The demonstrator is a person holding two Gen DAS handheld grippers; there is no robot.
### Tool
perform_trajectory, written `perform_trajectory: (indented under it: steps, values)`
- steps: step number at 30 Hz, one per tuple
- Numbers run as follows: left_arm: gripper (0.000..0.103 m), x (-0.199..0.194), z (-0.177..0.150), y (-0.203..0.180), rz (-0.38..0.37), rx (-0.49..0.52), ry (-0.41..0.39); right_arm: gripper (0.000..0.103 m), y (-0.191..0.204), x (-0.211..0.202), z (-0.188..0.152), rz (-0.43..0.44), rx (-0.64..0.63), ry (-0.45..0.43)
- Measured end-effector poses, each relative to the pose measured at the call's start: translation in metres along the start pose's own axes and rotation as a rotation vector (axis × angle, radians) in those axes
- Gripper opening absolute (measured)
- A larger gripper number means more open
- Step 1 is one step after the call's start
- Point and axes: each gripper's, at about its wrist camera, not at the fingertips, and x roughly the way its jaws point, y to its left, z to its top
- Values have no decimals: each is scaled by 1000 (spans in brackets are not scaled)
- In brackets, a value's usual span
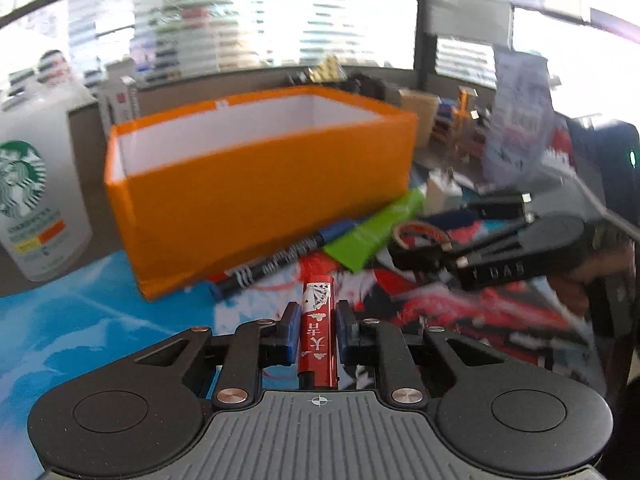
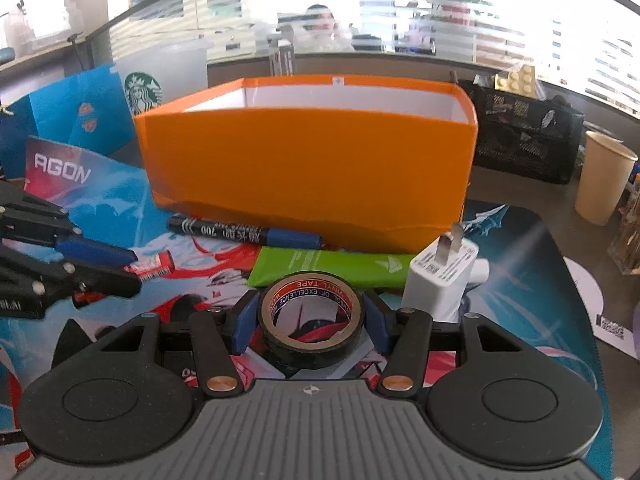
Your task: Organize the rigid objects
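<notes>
Left gripper (image 1: 318,330): clamped on the red lighter (image 1: 317,322), which is held lengthwise between the blue pads (image 1: 291,334) and lifted above the mat (image 1: 60,328); the lighter's far end points toward the box (image 1: 264,196).
Right gripper (image 2: 310,322): set around the tape roll (image 2: 311,326), with one blue pad at each side of the roll; from the right wrist view it cannot be told whether the pads press on it. The roll is seen lying flat on the mat.
Box: orange outside, white inside, open at the top, placed at the far edge of the mat; no contents can be seen from either view.
Marker (image 2: 244,232): black with a blue cap, laid on the mat along the box's near wall, just beside it.
Green tube (image 2: 332,268): laid flat between the marker and the tape roll, near both.
Charger (image 2: 442,280): white, stood on the mat just right of the tape roll, its prongs pointed up and toward the box.
Cup (image 1: 32,184): white with a green logo, stood left of the box.
Paper cup (image 2: 604,178): tan, stood on the desk well to the right of the box.
Mesh organizer (image 2: 524,136): black, placed behind the box at its right.
</notes>
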Motion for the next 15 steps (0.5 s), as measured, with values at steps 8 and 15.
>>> perform_trajectory:
  steps: [8, 15]
  values:
    - [17, -22, 20, 2, 68, -45, -84, 52, 12, -21, 12, 3, -35, -76]
    - [17, -20, 27, 7, 99, -90, -104, 52, 22, -28, 19, 9, -64, -101]
